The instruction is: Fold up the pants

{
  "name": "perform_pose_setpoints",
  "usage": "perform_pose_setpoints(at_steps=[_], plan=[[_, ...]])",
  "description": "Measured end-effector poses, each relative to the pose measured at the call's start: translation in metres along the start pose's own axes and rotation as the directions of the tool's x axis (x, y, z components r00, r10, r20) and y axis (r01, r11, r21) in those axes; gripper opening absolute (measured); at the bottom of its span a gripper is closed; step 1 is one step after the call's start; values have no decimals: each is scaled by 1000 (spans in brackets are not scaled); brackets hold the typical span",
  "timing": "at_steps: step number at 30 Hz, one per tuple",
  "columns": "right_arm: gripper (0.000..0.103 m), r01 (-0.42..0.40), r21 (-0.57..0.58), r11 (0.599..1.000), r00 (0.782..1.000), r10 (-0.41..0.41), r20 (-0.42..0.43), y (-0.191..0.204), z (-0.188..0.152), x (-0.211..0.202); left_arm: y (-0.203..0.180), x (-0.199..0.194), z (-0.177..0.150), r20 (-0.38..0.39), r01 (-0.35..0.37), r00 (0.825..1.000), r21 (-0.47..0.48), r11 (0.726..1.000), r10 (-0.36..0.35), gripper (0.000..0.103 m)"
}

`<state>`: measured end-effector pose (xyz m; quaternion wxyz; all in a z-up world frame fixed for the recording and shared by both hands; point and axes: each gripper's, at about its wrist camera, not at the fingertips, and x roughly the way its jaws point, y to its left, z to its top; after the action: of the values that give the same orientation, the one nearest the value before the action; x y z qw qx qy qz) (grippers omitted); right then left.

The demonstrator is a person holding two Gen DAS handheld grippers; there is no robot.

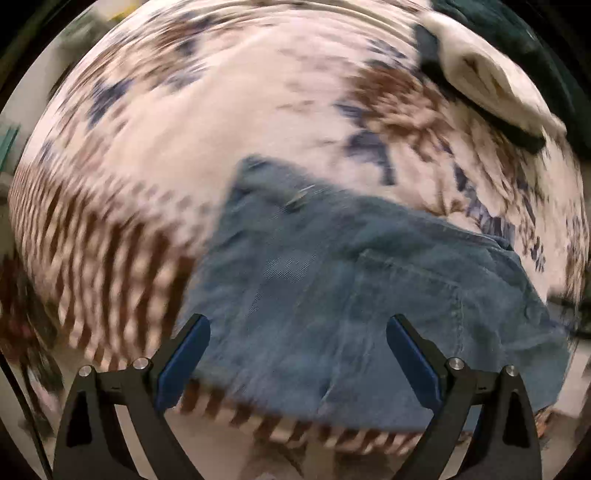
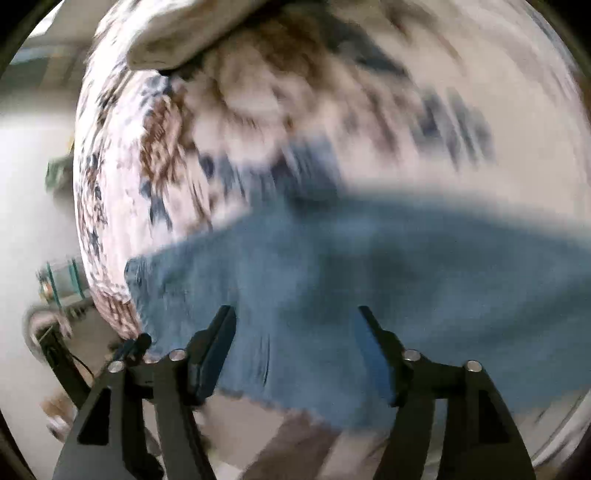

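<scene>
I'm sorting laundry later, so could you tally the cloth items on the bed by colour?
Blue denim: 1, the pants, lying on the patterned cover.
Cream: 1, a folded garment at the far edge.
Dark green: 1, a cloth under and behind the cream one.
Total: 3. Both views are blurred, so more may be hidden.

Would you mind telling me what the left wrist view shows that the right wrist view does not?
Only the left wrist view shows a dark garment under the cream cloth, and stitched seams on the denim pants. Only the right wrist view shows the pants' frayed hem and shelving off the bed's edge. Both show the pants on the patterned bedspread, with the left gripper and right gripper open.
</scene>
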<state>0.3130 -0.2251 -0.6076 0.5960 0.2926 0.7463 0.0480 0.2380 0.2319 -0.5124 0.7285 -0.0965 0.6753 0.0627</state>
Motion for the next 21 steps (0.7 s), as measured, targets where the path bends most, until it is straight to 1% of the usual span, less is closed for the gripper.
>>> perform_pose_setpoints(at_steps=[1,2,4,6,7,8,9,10,11,12,13,14,15,16,17,19,21], plan=[[69,-26,85,996,999,28,-24,-11,-28,8,16,-6,-7,-2,-2,1000,-34,999,2,98],[69,-45,154,987,998,52,-40,-9,-50,27,22,-12,-9,-7,-4,1000,-63,998,4,98],[69,-74,285,956,993,97,-67,-22,-90,52,33,-20,-17,-26,3,1000,-141,990,-6,98],[68,-97,377,921,991,124,-48,-30,-117,74,49,-22,-21,-14,22,1000,-230,973,-26,97],[65,-130,430,893,988,154,-23,-37,-128,82,53,-22,-21,10,41,999,-260,965,-40,95],[54,-154,457,876,985,173,1,-35,-132,95,53,-18,-19,17,56,998,-278,959,-53,93],[49,-163,482,861,985,171,28,-41,-136,98,57,-9,-15,8,67,998,-295,953,-68,92],[38,-176,505,845,984,166,64,-45,-139,103,60,-2,-13,2,91,995,-307,947,-95,92],[31,-173,511,842,985,149,88,-47,-139,106,63,10,-9,-21,115,991,-322,940,-129,92],[14,-164,516,841,986,131,100,-49,-140,106,64,19,-6,-40,137,986,-341,930,-160,88],[7,-158,525,836,987,113,118,-50,-142,109,65,28,-4,-47,169,979,-367,915,-199,65],[2,-150,529,835,987,97,126,-50,-144,109,65,35,-3,-54,173,976,-383,907,-209,29],[1,-138,528,838,988,81,129,-51,-147,108,65,37,-3,-48,172,977,-387,906,-206,24],[1,-127,515,847,988,62,141,-47,-151,106,65,33,-3,-21,167,982,-379,910,-189,14],[1,-117,497,860,988,51,144,-44,-154,101,63,28,-1,11,162,986,-353,921,-169,13],[1,-92,453,887,990,33,136,-33,-160,97,60,23,0,36,170,985,-320,932,-167,13],[1,-91,429,899,993,52,102,-20,-164,102,61,16,0,58,175,984,-305,936,-166,13]])
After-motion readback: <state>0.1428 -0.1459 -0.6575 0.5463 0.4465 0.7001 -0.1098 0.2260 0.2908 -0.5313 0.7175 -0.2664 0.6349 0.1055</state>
